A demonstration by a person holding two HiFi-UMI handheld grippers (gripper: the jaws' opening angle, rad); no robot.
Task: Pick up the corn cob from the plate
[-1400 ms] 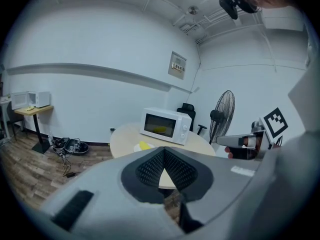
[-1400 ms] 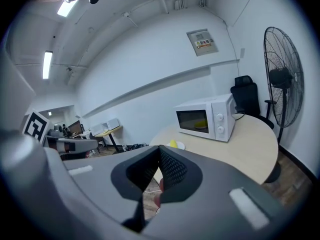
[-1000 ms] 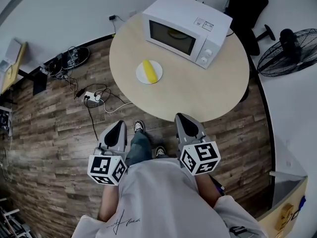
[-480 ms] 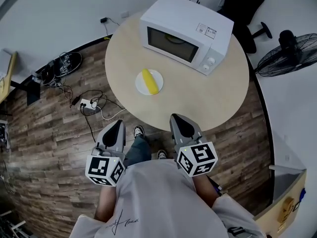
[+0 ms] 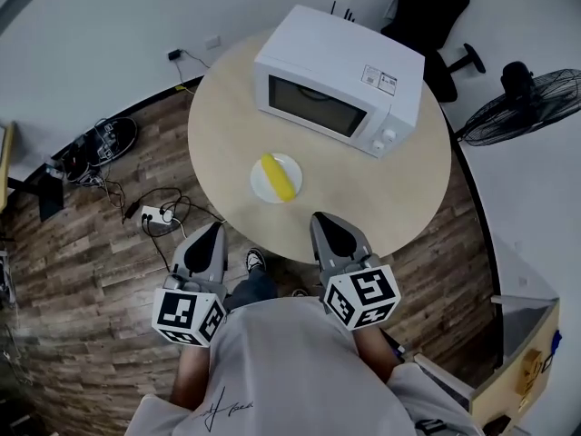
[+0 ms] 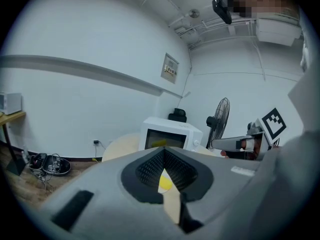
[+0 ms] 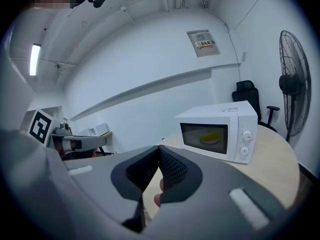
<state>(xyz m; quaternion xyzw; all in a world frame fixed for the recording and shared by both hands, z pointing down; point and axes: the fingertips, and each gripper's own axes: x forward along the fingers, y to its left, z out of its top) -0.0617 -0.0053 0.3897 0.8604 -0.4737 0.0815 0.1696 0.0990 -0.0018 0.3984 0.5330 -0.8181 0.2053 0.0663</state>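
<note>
The round table with a pale beige wooden top (image 5: 227,125) fills the middle of the head view, and the person stands at its near edge. On the far half of the table stands a white box-shaped microwave oven (image 5: 340,80) with its door closed. A yellow shape shows in the door glass, and I cannot tell if it is inside or only a reflection.

The left gripper (image 5: 214,231), grey with a marker cube at its back, is held over the floor just before the table edge. Its two jaws are pressed together with nothing between them; in the left gripper view they meet at the tips and leave only a thin slit below. The right gripper (image 5: 323,222), of the same kind, has its tip about at the table edge. Its jaws are also pressed together and hold nothing. Both grippers point toward the table.

The small round white plate (image 5: 258,182) lies on the table in front of the microwave oven, apart from both grippers. The yellow corn cob (image 5: 280,177) lies across this plate, and nothing touches it.

As I judge it, the task is at its very beginning: only the approach is under way, and no grasp is made. One gripper must yet reach the plate, spread its jaws, close them on the cob and lift it off.
</note>
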